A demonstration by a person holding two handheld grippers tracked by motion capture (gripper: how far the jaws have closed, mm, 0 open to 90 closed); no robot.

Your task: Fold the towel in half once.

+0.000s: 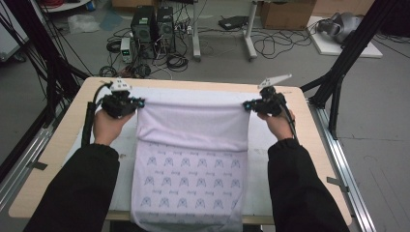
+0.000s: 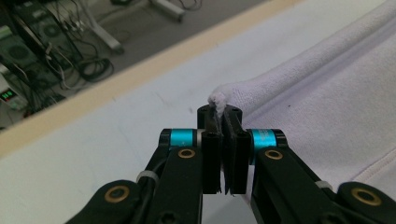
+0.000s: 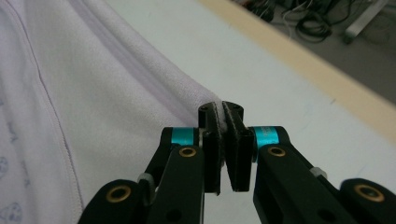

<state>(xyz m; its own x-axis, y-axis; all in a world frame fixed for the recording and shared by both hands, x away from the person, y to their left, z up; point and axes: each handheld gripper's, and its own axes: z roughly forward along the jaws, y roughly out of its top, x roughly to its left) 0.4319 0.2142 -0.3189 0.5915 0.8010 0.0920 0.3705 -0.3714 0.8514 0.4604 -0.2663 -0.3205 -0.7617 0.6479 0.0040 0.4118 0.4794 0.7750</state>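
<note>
Folding a pale printed cloth (image 1: 191,164) here, laid flat down the middle of the worktop (image 1: 63,159), near end hanging over the front edge. Left claw (image 2: 223,114) clamped tight on the far left corner, little tuft of fabric poking out past the tips. Right claw (image 3: 224,116) pinched on the far right corner the same way, fabric squeezed thin between the pads. Far edge pulled taut between the two, plain side turned up over the printed part.

Tips for doing this fold clean, just my take:
- Keep both corners level and equally far apart, so no sag in the middle.
- Bring both toward the front at the same pace, otherwise a skewed fold.
- Stay low over the cloth, less flapping.
- Line up with the side edges before letting go.
- Grip looks shallow on the left, so no yanking.
</note>
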